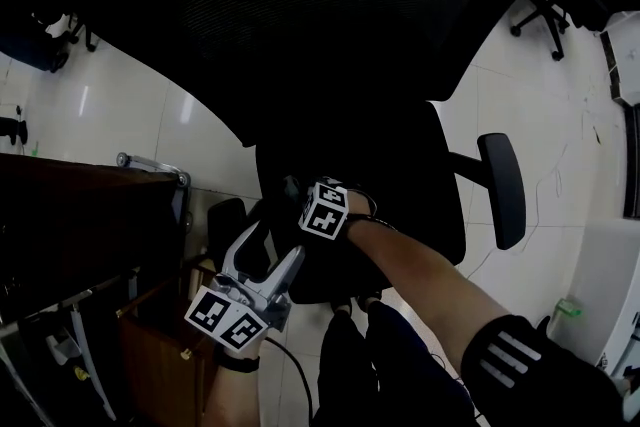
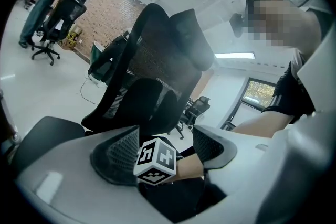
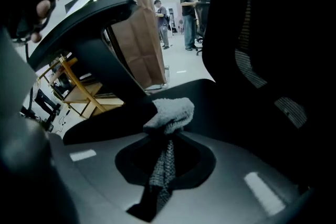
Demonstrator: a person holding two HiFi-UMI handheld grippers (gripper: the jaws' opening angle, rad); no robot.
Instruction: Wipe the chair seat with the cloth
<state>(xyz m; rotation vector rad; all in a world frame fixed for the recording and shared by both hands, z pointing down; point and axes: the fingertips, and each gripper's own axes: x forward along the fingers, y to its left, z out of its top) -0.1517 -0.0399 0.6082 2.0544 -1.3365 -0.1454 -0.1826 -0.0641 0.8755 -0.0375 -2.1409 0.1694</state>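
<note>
A black office chair with a mesh backrest (image 1: pixel 330 15) fills the head view, its dark padded seat (image 1: pixel 425 185) below. The left gripper (image 1: pixel 268 260) hangs just off the seat's left edge, its jaws spread apart and empty. The right gripper (image 3: pixel 168 136) is over the seat, its jaws clenched on a grey fluffy cloth (image 3: pixel 170 112) that bunches out past the tips, down at the seat surface.

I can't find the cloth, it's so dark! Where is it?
In the right gripper view, the grey cloth is pinched between the shut fingers of the right gripper. It is down by the black chair seat, beside an armrest.
</note>
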